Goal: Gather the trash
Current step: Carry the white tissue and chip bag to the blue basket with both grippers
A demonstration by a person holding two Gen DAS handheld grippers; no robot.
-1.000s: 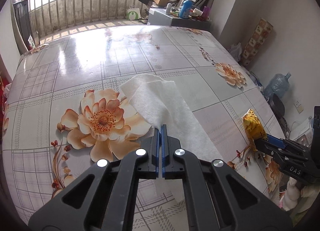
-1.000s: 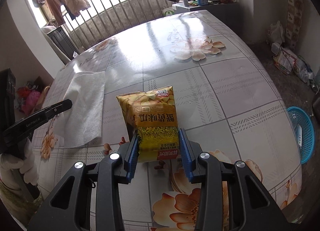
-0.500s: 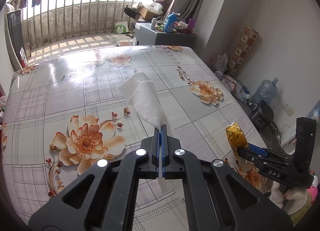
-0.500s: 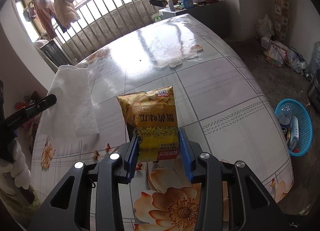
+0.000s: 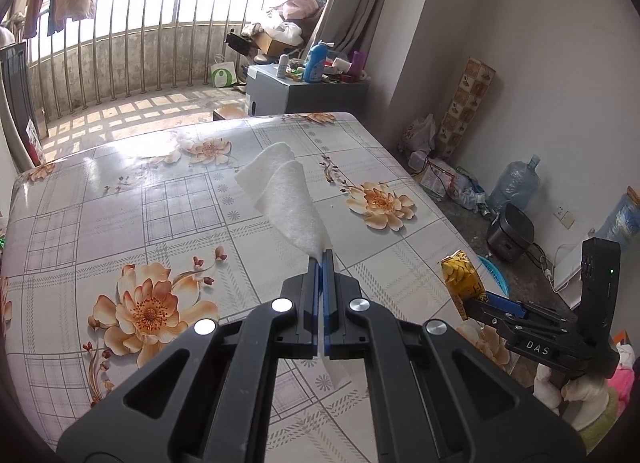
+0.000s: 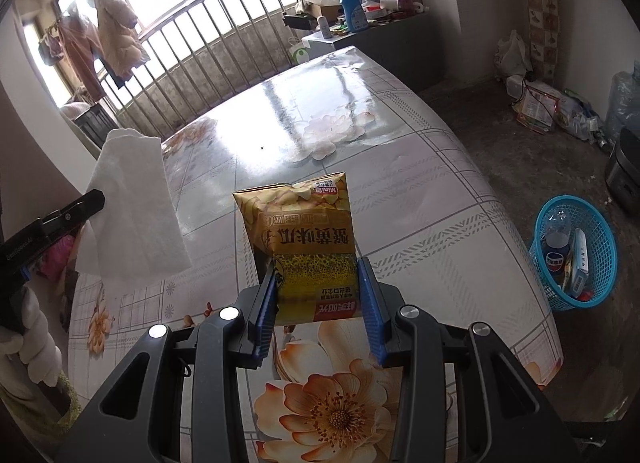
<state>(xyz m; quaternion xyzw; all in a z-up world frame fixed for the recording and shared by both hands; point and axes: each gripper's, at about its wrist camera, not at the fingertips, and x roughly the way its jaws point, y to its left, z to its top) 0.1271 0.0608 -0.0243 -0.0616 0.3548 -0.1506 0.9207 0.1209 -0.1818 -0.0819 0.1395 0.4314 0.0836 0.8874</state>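
Note:
My left gripper (image 5: 322,259) is shut on a white paper towel (image 5: 290,199), which hangs clear above the flowered table (image 5: 120,203). The same white paper towel (image 6: 132,207) shows at the left of the right wrist view, pinched by the left gripper (image 6: 98,199). A yellow snack bag (image 6: 306,235) stands upright between the blue pads of my right gripper (image 6: 318,269), lifted off the table (image 6: 440,191). In the left wrist view the snack bag (image 5: 460,277) sits at the tip of the right gripper (image 5: 476,297). A blue trash basket (image 6: 572,259) stands on the floor to the right.
The basket holds a bottle and a box. A grey cabinet (image 5: 304,97) with bottles stands beyond the table. Bags, a water jug (image 5: 516,183) and a dark pot (image 5: 510,233) lie on the floor at the right wall. A railing and hanging clothes line the back.
Both grippers have risen and pulled back from the table. The paper towel, flat on the table a second ago, now hangs lifted from the left gripper. The snack bag stays gripped.

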